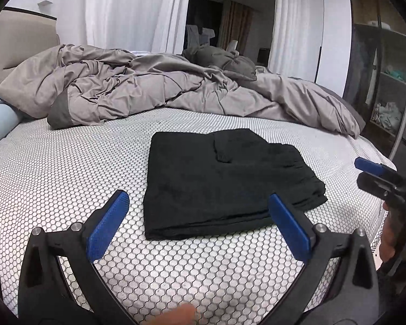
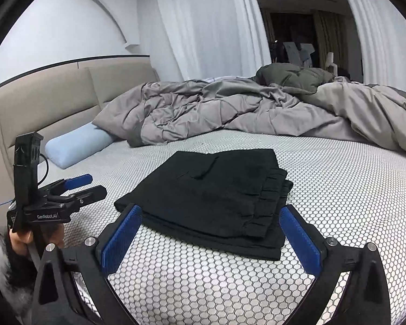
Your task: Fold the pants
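Note:
Black pants lie folded into a compact stack on the honeycomb-patterned mattress, with the gathered waistband at the right side. In the right wrist view the same pants rest just beyond the fingers. My left gripper hovers at the stack's near edge, open wide, with nothing between its blue pads. My right gripper is open too and empty, its blue pads straddling the near edge of the pants without touching. Each gripper shows at the edge of the other's view: the right gripper, the left gripper.
A rumpled grey duvet fills the far half of the bed. A light blue pillow lies by the beige headboard. White curtains hang behind. A dark open wardrobe stands at the right.

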